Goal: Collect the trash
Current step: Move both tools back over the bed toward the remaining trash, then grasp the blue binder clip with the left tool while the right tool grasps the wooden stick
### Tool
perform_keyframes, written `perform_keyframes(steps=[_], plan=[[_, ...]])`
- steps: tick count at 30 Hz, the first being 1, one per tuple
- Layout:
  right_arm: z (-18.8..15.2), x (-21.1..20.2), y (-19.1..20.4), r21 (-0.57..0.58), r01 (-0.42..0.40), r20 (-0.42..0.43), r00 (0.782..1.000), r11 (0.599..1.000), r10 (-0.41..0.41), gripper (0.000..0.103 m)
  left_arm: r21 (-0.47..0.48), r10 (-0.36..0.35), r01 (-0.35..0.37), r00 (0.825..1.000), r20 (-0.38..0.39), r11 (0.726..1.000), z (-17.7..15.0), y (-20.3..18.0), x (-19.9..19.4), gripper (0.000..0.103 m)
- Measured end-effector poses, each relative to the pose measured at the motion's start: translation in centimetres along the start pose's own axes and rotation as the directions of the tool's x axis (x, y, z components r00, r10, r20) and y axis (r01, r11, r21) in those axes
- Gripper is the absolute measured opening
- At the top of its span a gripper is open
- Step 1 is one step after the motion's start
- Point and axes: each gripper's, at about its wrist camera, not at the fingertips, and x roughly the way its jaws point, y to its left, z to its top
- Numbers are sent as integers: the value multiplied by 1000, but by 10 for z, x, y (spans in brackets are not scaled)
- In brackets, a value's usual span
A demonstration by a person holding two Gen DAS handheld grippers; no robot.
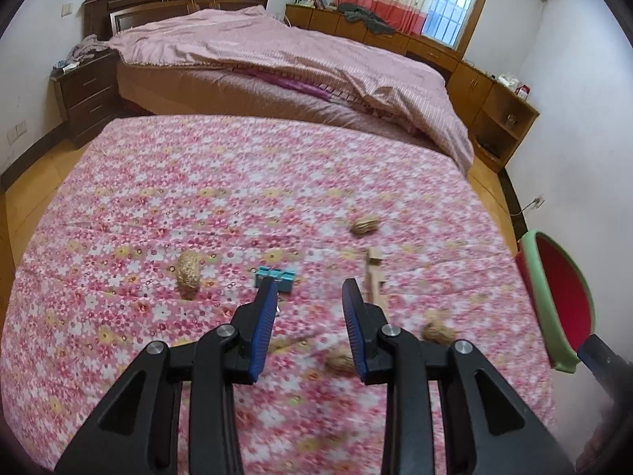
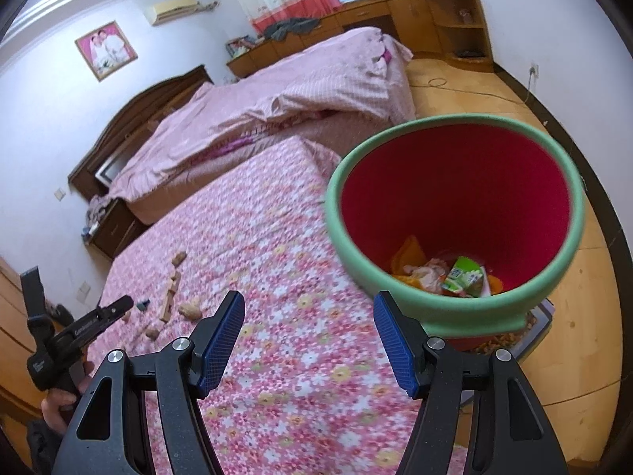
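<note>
Near the table's right edge, by the bin (image 2: 455, 213), peanut shells (image 1: 364, 225) look light and brittle; pinch gently across the middle. Both grippers' jaws are spread, empty.

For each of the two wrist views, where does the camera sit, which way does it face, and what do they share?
Left wrist: behind the open left gripper, looking across the pink floral-cloth table at tan peanut shells towards the bed.
Right wrist: behind the open right gripper, facing the green-rimmed red bin; the person's left hand shows.
Shared: table, shells, wooden blocks, bin.
</note>
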Motion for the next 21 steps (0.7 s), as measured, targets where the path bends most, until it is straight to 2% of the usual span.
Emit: perform_keyframes(steps=[2, 9, 12, 13, 15, 21], plan=[[-1, 9, 4, -12, 1, -18, 1000, 1000, -1, 69, -1, 6, -6, 1000, -11, 1000, 0, 3, 9, 38], [0, 30, 14, -36, 12, -54, 998, 999, -14, 69, -11, 40, -41, 999, -35, 999, 2, 10, 37, 38], [-1, 35, 18, -43, 12, -61, 998, 999, -15, 69, 2, 46, -46, 999, -15, 999, 2, 7, 40, 38], [-1, 37, 20, -48, 11, -65, 998, 999, -14, 69, 10, 51, -51, 999, -12, 999, 2, 7, 41, 38], [-1, 41, 24, -57, 11, -76, 997, 998, -15, 69, 17, 64, -64, 998, -3, 998, 1, 7, 41, 27], [1, 47, 47, -117, 3, -89, 996, 993, -14, 69, -48, -16, 17, 1000, 11, 999, 2, 19, 36, 25]])
